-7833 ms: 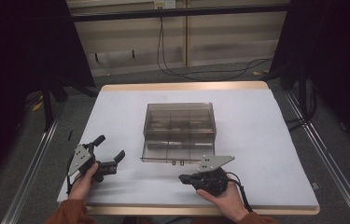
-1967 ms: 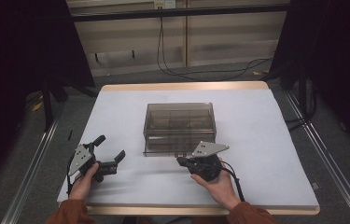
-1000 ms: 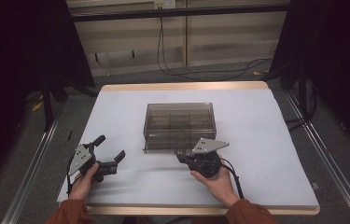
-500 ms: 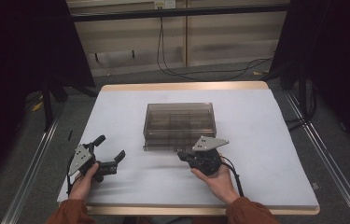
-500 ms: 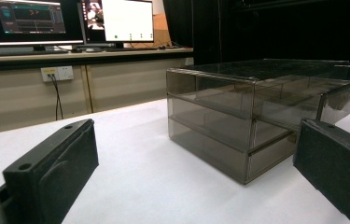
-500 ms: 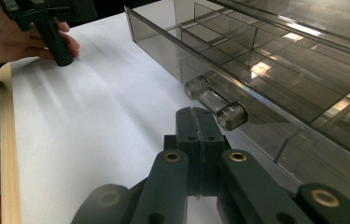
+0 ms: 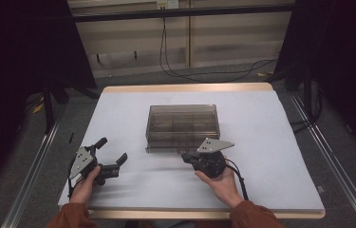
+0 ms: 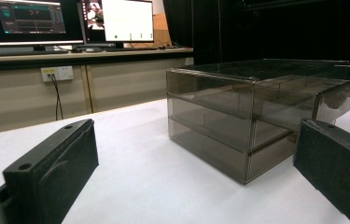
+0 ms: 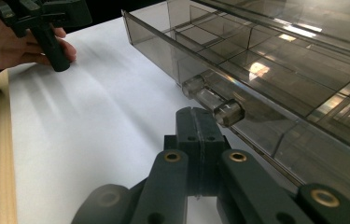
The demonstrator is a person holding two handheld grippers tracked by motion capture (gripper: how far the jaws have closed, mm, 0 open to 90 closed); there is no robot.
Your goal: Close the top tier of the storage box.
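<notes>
- Resting at the near left of the white surface [image 7: 270,142], the left hand-held gripper [image 7: 110,156] is held by the person's left hand [image 7: 86,183], with its grey three-cornered plate [image 7: 81,161] on top.
- The jaws of the left hand-held gripper stand wide apart and grip nothing; in the left gripper view they frame bare surface, with the box well ahead of them.
- A smoky transparent drawer box [image 7: 182,122] stands at the middle of the surface, between the two hand-held grippers and farther from the person than both.
- The left gripper view shows the box as stacked drawer levels under a flat top [image 8: 266,67].
- The bottom drawer [image 9: 275,88] protrudes slightly from the near face of the box; its inner dividers form several compartments, visible through the clear front wall.
- Two clear cylindrical knobs [image 9: 212,100] project from the drawer front.
- The right hand-held gripper [image 7: 186,157] lies at the near right of the box, held by the person's right hand [image 7: 220,183]; its tip is just beside the drawer front.
- In the right gripper view the jaws of the right hand-held gripper [image 9: 196,123] are pressed together with nothing between them, their tip just below and beside the knobs; whether they touch cannot be told.
- A cable [image 7: 237,175] trails from the right hand-held gripper toward the near edge.
</notes>
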